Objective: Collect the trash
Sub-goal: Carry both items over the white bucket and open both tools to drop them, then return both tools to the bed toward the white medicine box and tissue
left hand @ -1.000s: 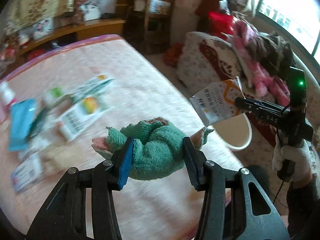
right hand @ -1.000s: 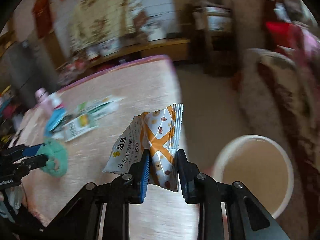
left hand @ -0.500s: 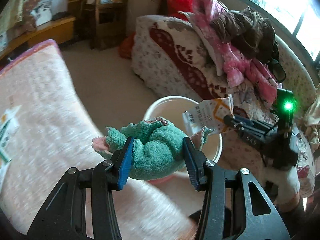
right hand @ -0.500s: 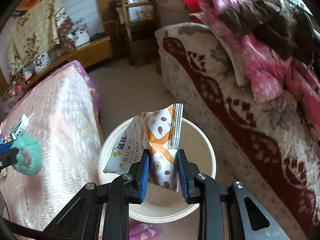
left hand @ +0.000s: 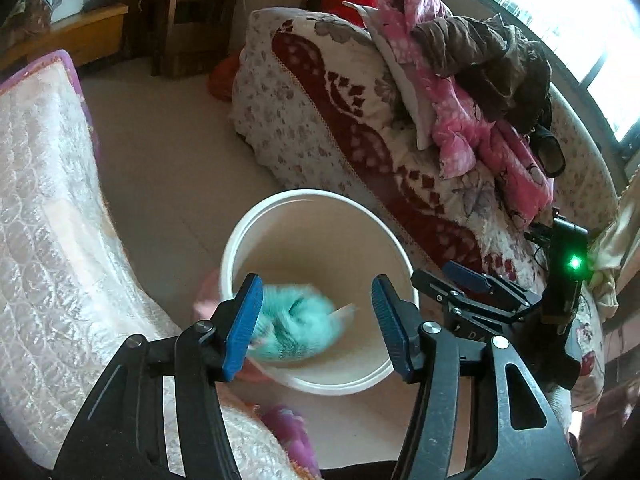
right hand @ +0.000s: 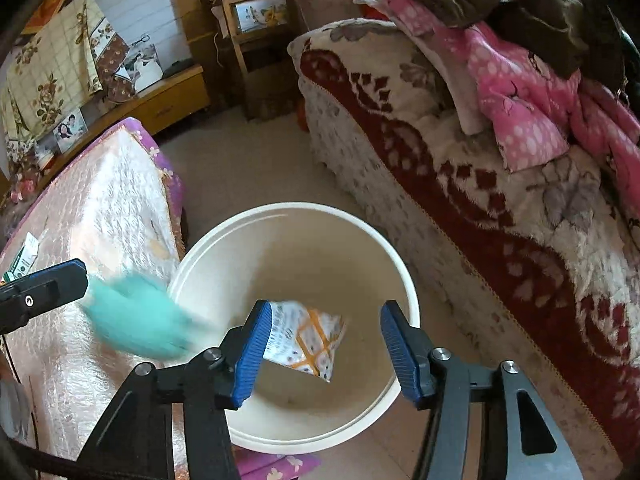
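Note:
A white round bucket (left hand: 320, 200) (right hand: 296, 210) stands on the floor below both grippers. My left gripper (left hand: 318, 324) hangs over it with its jaws opening; the teal fuzzy cloth (left hand: 294, 330) has left the pads and drops, blurred, toward the bucket's inside. From the right wrist view the same cloth (right hand: 140, 320) is a teal smear beside the bucket's left rim. My right gripper (right hand: 324, 350) is opening too, and the white-and-orange snack wrapper (right hand: 306, 338) falls free between its pads, over the bucket's bottom. The right gripper (left hand: 480, 292) also shows at the bucket's right edge.
A table with a pink quilted cover (left hand: 44, 220) (right hand: 96, 216) borders the bucket on the left, with a green-and-white packet (right hand: 24, 256) at its edge. A sofa with a red-patterned blanket (left hand: 360, 120) and piled clothes (right hand: 520, 60) stands to the right. Bare floor lies beyond.
Both grippers swung from over the table to above the bucket and came lower. Both then opened: the cloth left the left pads and the wrapper left the right pads.

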{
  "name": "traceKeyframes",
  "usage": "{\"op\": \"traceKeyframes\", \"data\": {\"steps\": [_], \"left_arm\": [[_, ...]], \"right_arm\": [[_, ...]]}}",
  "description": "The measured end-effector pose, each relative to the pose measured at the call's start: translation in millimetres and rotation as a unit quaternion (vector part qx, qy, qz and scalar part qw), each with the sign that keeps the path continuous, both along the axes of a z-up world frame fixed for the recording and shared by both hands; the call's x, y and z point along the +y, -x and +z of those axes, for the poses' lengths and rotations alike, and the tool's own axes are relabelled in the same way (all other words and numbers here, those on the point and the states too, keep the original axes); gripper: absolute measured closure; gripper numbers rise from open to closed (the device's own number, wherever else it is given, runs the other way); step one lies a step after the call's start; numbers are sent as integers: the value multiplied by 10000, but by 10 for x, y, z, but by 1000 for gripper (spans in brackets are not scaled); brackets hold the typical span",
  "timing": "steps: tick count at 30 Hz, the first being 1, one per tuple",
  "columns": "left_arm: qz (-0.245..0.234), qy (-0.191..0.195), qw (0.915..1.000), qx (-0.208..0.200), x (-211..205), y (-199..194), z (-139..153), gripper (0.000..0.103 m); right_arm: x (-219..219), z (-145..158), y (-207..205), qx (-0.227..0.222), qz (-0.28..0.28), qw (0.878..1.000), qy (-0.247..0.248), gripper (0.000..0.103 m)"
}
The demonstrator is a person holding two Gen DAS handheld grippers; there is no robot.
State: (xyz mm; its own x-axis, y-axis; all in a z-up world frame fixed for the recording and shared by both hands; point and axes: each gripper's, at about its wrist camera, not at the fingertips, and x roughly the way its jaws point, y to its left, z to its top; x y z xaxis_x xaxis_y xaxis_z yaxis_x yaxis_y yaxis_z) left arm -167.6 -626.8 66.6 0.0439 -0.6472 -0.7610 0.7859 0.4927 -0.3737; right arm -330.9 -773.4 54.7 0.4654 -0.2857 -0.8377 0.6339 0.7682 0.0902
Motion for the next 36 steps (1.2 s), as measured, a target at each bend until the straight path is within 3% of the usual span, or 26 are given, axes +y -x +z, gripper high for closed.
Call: {"op": "traceKeyframes", "data": {"steps": [3,6,11,13,15,25,36], "left_arm": [[77,-44,9998,-165,128,6,58,48],[287,-247,9975,-589,353,22,161,48],[814,-373,9903,-1066,908,-33,283,48],[1043,-394,9867,-1179,1179,-79,321,48],[1279,-461,9817,-1334,1434,-111,348,48],[2183,-684,9592,-1662,2667,-222,390,48],[2792,-699,9341,-2111,3874,-156,524,48]], "right_arm": [[44,9,1,-126,23,9998,-137,49],[175,72,-33,-300,135,9992,-239,49],[582,212,-189,-560,518,9964,-370,48],[813,287,-300,-607,703,9953,-287,43],[1031,361,-402,-688,880,9934,-259,37],[2011,581,-871,-800,1641,9829,-254,36],[3088,811,-1062,-772,2103,9740,-323,34]]}}
